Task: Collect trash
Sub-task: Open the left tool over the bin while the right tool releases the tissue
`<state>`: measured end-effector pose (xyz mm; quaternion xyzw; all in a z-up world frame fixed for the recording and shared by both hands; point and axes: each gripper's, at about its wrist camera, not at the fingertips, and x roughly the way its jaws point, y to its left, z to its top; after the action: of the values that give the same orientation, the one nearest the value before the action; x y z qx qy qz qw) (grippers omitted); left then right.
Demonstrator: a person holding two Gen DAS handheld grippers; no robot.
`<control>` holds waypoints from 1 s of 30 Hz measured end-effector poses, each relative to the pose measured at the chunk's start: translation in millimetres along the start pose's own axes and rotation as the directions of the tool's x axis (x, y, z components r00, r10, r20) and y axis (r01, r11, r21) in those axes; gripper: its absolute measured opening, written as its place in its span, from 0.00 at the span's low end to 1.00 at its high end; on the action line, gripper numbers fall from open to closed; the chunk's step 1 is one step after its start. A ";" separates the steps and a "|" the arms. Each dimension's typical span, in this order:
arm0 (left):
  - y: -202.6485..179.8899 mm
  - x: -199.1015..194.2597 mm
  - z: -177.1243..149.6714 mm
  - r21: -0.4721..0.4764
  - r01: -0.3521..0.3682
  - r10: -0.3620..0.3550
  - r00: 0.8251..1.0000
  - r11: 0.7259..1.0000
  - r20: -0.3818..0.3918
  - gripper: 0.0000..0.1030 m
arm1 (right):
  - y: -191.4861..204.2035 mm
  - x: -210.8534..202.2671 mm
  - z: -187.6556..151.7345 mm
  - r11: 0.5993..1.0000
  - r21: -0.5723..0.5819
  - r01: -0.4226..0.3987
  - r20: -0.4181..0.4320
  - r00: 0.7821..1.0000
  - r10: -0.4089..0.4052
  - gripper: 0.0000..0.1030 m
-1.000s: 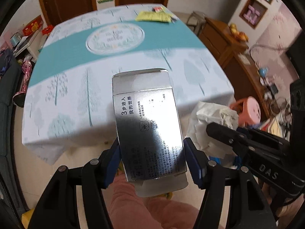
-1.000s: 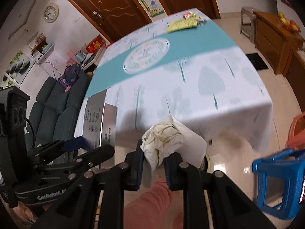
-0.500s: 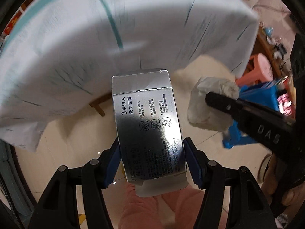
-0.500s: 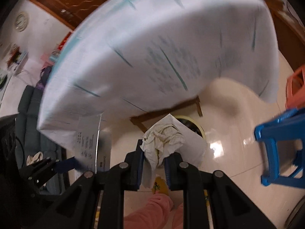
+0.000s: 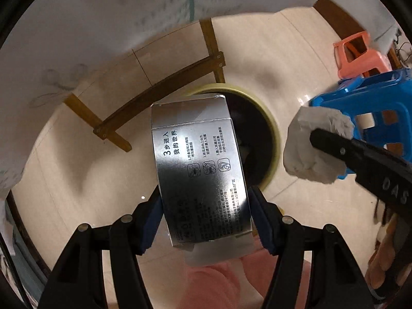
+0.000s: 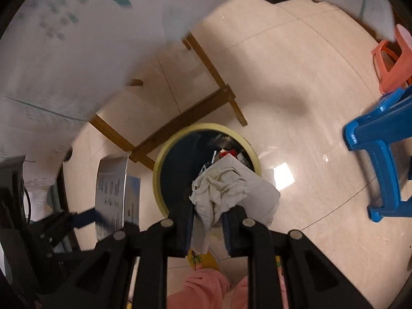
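Observation:
My left gripper [image 5: 204,206] is shut on a silver cardboard box [image 5: 198,170] printed with black text, and it points down over a round yellow-rimmed trash bin [image 5: 270,126] on the floor. A crumpled white tissue wad [image 6: 226,193] is pinched in my right gripper [image 6: 208,219], right above the same bin [image 6: 164,164], which holds several scraps. In the left wrist view the tissue [image 5: 311,146] and the right gripper's black finger [image 5: 360,159] hang to the right of the box. From the right wrist view, the box [image 6: 113,190] shows at the left.
A tablecloth [image 5: 108,13] hangs over wooden table legs and a crossbar [image 5: 157,90] just beyond the bin. A blue plastic stool [image 6: 381,159] and an orange stool [image 6: 394,64] stand to the right on the beige tiled floor. Pink-clad legs [image 6: 206,291] are below the grippers.
Both grippers have dropped from above the table down below its edge. The tabletop has left view; the floor, table legs and trash bin now show beneath the held box and tissue.

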<state>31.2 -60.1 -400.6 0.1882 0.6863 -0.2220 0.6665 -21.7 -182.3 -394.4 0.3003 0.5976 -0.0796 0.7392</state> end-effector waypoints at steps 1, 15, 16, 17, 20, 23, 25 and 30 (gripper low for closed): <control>1.4 6.0 2.1 0.001 -0.007 0.007 1.000 1.000 0.002 0.61 | 0.9 6.7 0.0 1.000 -0.006 0.003 -0.004 1.000 -0.003 0.19; 24.8 5.8 -11.6 -0.044 -0.067 0.074 0.984 0.997 0.165 0.90 | 22.5 41.3 14.0 0.996 -0.084 -0.014 -0.008 1.000 0.013 0.24; 26.6 0.1 -14.9 -0.055 -0.064 0.073 0.981 0.996 0.179 0.90 | 24.0 41.7 14.5 0.996 -0.089 -0.013 -0.006 1.000 0.012 0.24; 28.9 -6.3 -19.1 -0.068 -0.059 0.071 0.979 0.996 0.193 0.90 | 28.6 40.5 16.0 0.995 -0.097 -0.010 -0.006 1.000 0.009 0.25; 36.2 -21.6 -31.2 -0.104 -0.036 0.059 0.972 0.994 0.228 0.90 | 38.4 36.5 17.9 0.993 -0.119 -0.007 -0.005 1.000 0.006 0.30; 41.2 -38.4 -42.3 -0.130 -0.026 0.058 0.968 0.991 0.246 0.90 | 48.0 27.5 19.4 0.990 -0.139 -0.015 -0.010 1.000 0.014 0.40; 43.0 -55.4 -50.0 -0.148 -0.030 0.068 0.962 0.989 0.263 0.90 | 54.6 16.1 19.2 0.988 -0.152 -0.021 0.000 1.000 0.021 0.49; 40.5 -101.6 -66.1 -0.153 -0.033 0.078 0.951 0.988 0.298 0.90 | 70.0 -21.6 18.3 0.985 -0.168 -0.033 0.046 0.998 0.042 0.53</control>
<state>2.8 14.2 -300.4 0.1221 0.5847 -0.1786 0.7818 21.1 -140.8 -348.0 0.2462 0.5780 -0.0226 0.7777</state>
